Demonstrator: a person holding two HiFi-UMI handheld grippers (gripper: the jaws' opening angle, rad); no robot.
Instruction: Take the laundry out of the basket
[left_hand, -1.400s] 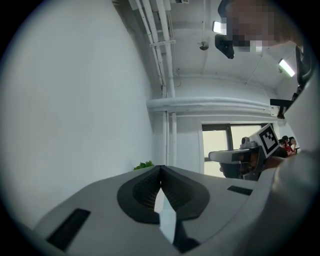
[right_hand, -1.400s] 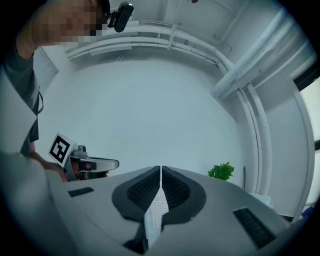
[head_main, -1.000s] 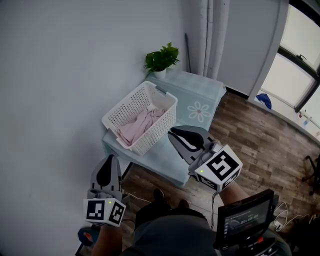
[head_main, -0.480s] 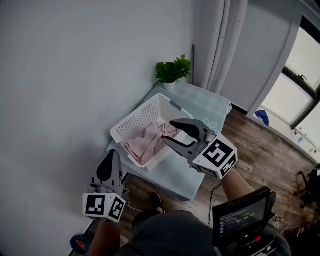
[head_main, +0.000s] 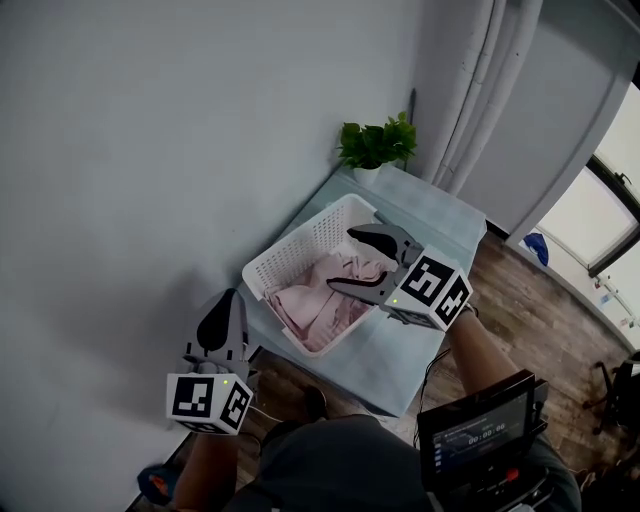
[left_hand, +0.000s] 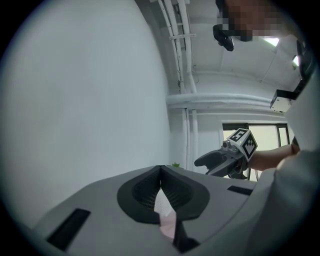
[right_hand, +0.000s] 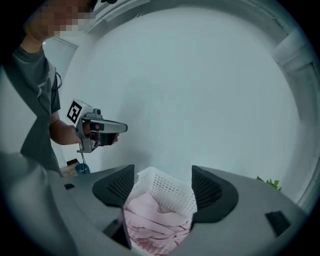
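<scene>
A white perforated laundry basket (head_main: 290, 262) stands on a low table with crumpled pink laundry (head_main: 325, 303) inside. My right gripper (head_main: 342, 260) hovers over the basket's right half, tilted down. Its jaws have just been opening and stand open; the right gripper view shows the basket (right_hand: 167, 192) and the pink laundry (right_hand: 150, 220) in the gap beyond the jaws, untouched. My left gripper (head_main: 226, 305) is held level to the left of the basket, off the table, jaws shut and empty. Past its closed tips (left_hand: 160, 170) a strip of basket and pink cloth shows.
A potted green plant (head_main: 375, 145) sits at the table's far end. The table's pale cloth (head_main: 440, 215) has a flower print. A grey wall runs along the left; pipes or a curtain (head_main: 490, 90) stand in the corner. Wood floor (head_main: 545, 300) lies to the right.
My right gripper has swung from the table's near edge to above the basket and opened its jaws. The left gripper moved forward a little, still shut. The basket appears closer.
</scene>
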